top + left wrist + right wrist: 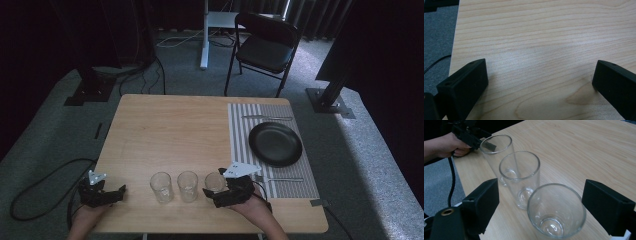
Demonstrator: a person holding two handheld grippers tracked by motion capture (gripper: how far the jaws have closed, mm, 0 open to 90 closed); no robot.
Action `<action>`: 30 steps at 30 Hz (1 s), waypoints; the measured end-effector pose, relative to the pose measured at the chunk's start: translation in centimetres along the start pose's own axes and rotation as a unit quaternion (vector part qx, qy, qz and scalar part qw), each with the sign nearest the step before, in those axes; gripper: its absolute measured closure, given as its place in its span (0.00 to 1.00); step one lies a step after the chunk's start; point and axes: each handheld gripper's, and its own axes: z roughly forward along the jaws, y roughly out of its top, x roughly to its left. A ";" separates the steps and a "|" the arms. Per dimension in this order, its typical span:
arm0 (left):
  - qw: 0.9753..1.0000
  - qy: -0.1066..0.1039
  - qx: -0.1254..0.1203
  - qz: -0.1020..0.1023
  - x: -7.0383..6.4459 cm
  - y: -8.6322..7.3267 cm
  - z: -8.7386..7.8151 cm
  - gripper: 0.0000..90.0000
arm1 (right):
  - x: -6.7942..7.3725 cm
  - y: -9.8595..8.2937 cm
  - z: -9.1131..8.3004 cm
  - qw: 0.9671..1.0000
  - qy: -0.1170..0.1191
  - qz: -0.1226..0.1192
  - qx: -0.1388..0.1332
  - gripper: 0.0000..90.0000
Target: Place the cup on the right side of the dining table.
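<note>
Right gripper [541,207] hangs with its jaws spread wide on either side of the nearest glass [556,211], not yet touching it; the left gripper [540,82] rests near the desk's front left corner, jaws also spread, with nothing between them but bare wood.

Going by size: the desk [170,130] carries a striped mat [240,125] along its right side, and on the mat lies a black plate [275,144] with cutlery at its far and near edges. Three empty glasses stand upright in a row along the front edge. The right glass [215,181] is the one framed by the right gripper [222,192]; the middle glass [187,186] and the left glass [161,187] stand just beside it, apart from each other. The left gripper [107,194] sits well apart from them.

As I judge it, the step in hand is the approach to grasp the right glass. Next, the jaws must come level with the glass wall, centred on it, and close gently, without knocking the middle glass.
</note>
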 end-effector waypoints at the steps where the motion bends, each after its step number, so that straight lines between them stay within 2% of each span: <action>1: 1.000 0.000 0.000 0.000 0.0 0.0 0.0 0.01 | 0.1 0.1 0.2 1.000 0.003 -0.002 0.002 0.15; 13: 1.000 0.000 0.000 0.000 0.0 0.0 0.0 0.01 | 1.1 1.3 2.0 0.999 0.022 -0.019 0.021 0.15; 21: 1.000 0.000 0.000 0.000 0.0 0.0 0.0 0.01 | 1.6 2.4 3.0 0.999 0.023 -0.033 0.035 0.15; 30: 1.000 0.000 0.001 0.000 0.0 0.0 0.0 0.01 | 2.0 3.2 4.2 0.997 0.031 -0.037 0.054 0.15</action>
